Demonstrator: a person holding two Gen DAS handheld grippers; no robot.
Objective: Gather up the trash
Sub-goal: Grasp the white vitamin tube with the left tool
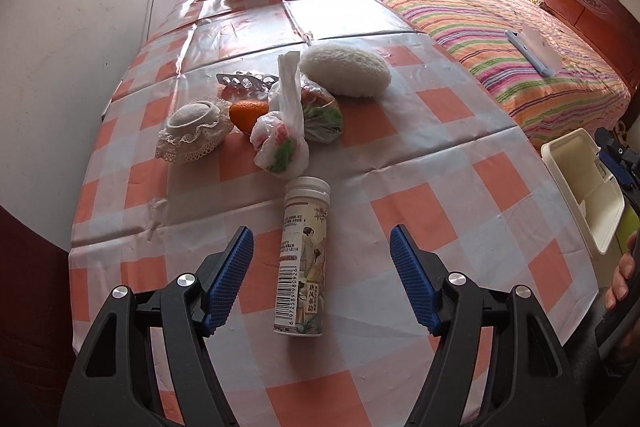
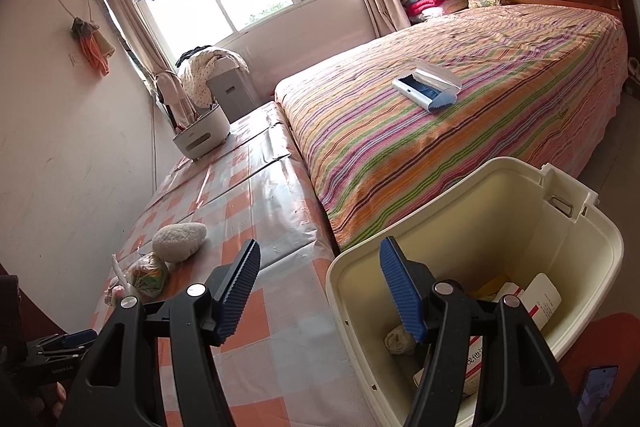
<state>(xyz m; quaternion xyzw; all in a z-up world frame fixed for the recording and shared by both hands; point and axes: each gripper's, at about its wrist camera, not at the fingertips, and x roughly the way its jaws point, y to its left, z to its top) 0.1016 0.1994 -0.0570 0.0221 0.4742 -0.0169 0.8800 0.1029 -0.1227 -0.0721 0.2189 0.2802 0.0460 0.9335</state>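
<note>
Now the left gripper (image 1: 322, 241) hovers with its jaws spread to either side of a bottle (image 1: 303, 259) lying on the checked table (image 1: 420, 187), apparently lined up to pinch it. Its long axis runs away from the camera, cap pointing outward. The right gripper (image 2: 320, 263), likewise spread and empty, hangs over the bin's (image 2: 580, 311) near rim, probably steadying it.

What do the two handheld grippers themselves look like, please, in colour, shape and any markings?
Both match. The left gripper and right gripper have black plastic arms with long cut-out slots and round silver bolts at the joints. Each finger carries a blue ribbed pad. No cables or sleeves show; no markings are visible on these parts.
</note>
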